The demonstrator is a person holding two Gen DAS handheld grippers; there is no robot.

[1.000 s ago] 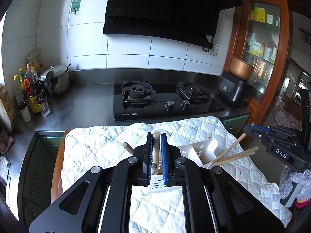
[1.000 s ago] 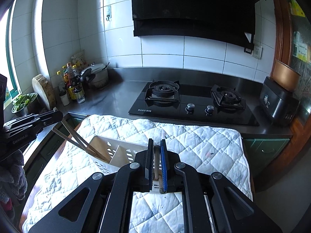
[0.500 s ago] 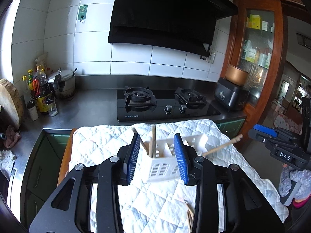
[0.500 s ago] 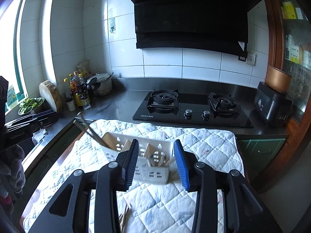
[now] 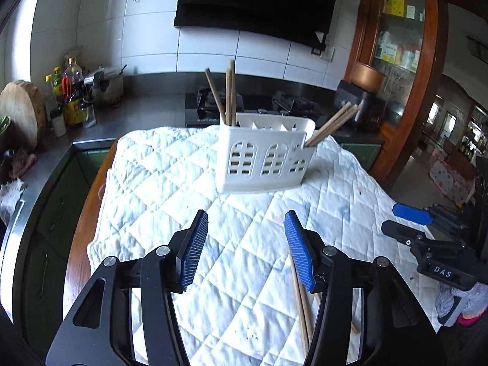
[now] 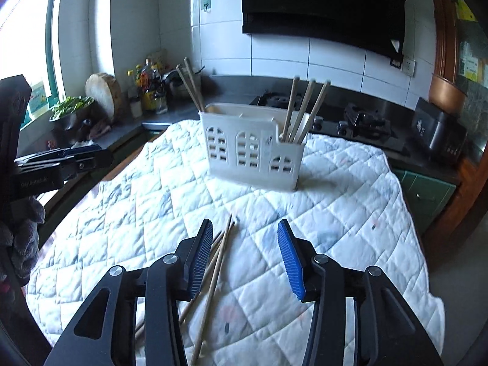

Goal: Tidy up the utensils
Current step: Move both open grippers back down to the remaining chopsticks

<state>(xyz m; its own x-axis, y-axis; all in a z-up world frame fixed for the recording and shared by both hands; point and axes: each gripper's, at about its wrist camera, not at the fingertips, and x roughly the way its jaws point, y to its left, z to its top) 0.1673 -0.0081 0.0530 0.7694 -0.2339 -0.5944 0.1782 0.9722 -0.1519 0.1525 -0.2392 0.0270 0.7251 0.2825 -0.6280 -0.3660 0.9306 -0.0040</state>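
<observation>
A white plastic utensil caddy [image 5: 264, 155] stands upright on the quilted white cloth [image 5: 158, 183] that covers the table, with wooden chopsticks [image 5: 228, 91] leaning out of its end compartments. More loose chopsticks [image 6: 213, 271] lie flat on the cloth nearer the cameras, well apart from the caddy. The left gripper [image 5: 245, 248] hangs above the cloth, its jaws opening with nothing between them. The right gripper [image 6: 244, 257] hangs over the loose chopsticks, jaws also opening and gripping nothing. Behind the table are a steel counter [image 5: 146, 106] and a gas hob [image 6: 363, 119].
</observation>
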